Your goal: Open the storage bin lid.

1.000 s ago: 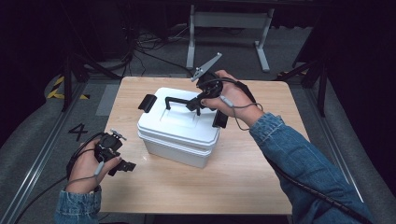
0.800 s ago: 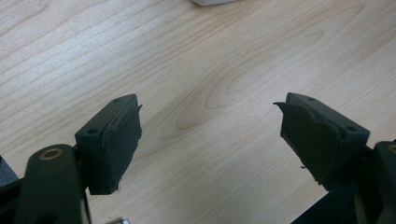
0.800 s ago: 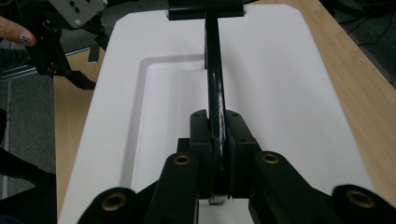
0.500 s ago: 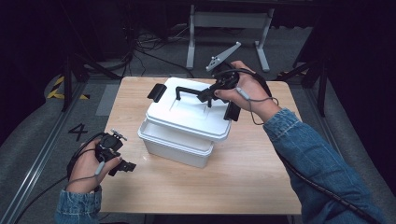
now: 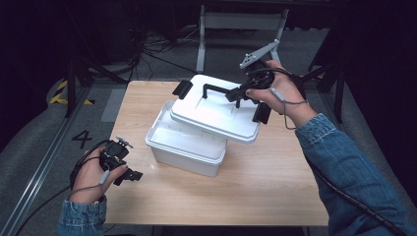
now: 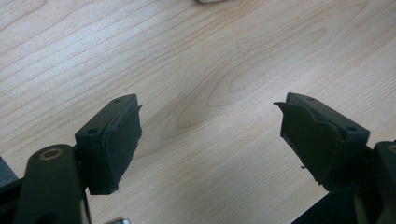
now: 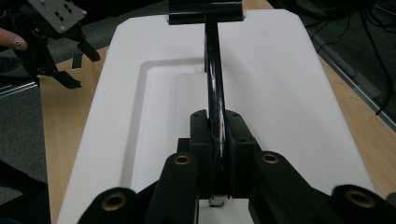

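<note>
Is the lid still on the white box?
Off. The right tongs hold the lid by its black handle, lifted and tilted above the box.

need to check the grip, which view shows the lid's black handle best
The right gripper view: the right gripper is clamped on the black handle, seen close along its length. The high view shows the handle small above the white lid. The left gripper view faces bare table.

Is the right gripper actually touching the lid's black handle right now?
Touching. In the right gripper view, the right gripper has both jaws pressed flat against the black handle of the white lid, with no gap on either side.
</note>
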